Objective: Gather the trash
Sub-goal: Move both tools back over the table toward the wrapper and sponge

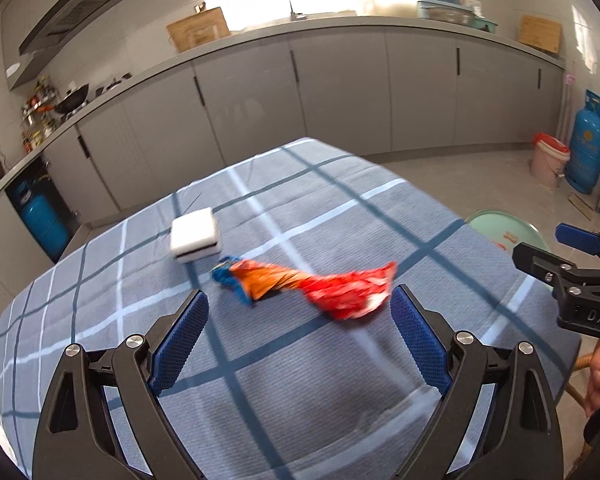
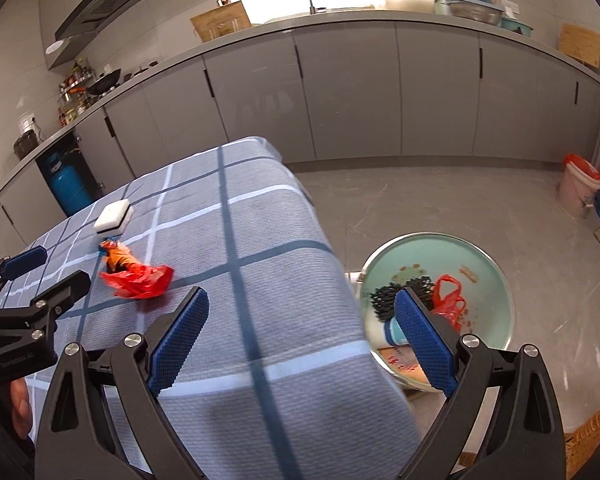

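Note:
A crumpled red, orange and blue wrapper [image 1: 308, 286] lies on the blue checked tablecloth [image 1: 260, 360]; it also shows in the right wrist view [image 2: 134, 274]. My left gripper [image 1: 300, 308] is open just short of the wrapper, its fingers to either side of it and holding nothing. A white sponge block [image 1: 196, 239] sits behind the wrapper. My right gripper [image 2: 302, 312] is open and empty over the table's right edge. Beside the table, a pale green bin [image 2: 496, 276] holds a red bag [image 2: 448, 300], black netting and other trash.
Grey kitchen cabinets [image 1: 340, 92] and a counter with sink run along the back. A blue gas cylinder [image 1: 588, 148] and a pink bucket [image 1: 548, 160] stand on the floor at the right. The other gripper [image 1: 580, 280] shows at the right edge.

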Tool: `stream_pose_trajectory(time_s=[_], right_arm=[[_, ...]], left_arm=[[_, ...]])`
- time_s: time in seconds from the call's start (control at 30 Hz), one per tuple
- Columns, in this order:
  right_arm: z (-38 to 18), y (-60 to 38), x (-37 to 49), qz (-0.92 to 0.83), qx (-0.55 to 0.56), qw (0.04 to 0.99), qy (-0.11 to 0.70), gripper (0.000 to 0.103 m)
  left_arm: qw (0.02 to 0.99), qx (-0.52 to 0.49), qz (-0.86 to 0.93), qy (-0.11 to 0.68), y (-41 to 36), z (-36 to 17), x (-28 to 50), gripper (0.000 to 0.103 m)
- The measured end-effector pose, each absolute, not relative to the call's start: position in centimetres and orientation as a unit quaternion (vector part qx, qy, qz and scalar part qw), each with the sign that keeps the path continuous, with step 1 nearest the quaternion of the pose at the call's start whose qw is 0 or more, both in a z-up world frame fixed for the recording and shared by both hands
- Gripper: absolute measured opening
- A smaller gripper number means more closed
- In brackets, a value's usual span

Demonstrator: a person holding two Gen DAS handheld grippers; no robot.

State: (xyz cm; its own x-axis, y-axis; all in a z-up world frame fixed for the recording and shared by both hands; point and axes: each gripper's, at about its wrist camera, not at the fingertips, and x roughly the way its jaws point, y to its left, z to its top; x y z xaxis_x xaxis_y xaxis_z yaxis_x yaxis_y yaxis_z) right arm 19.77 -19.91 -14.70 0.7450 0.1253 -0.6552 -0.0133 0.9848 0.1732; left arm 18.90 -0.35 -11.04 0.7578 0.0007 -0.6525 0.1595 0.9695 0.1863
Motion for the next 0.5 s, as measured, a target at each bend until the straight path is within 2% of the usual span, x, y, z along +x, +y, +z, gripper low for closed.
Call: stream_pose_trajectory(time_s=[0.5], right_arm=[[-13.8,-8.8,23.5,0.120,0.004,0.927,0.355,0.093]], left_arm=[[0.919,0.057,0.047,0.387,10.6,-12.9,19.9,0.092]])
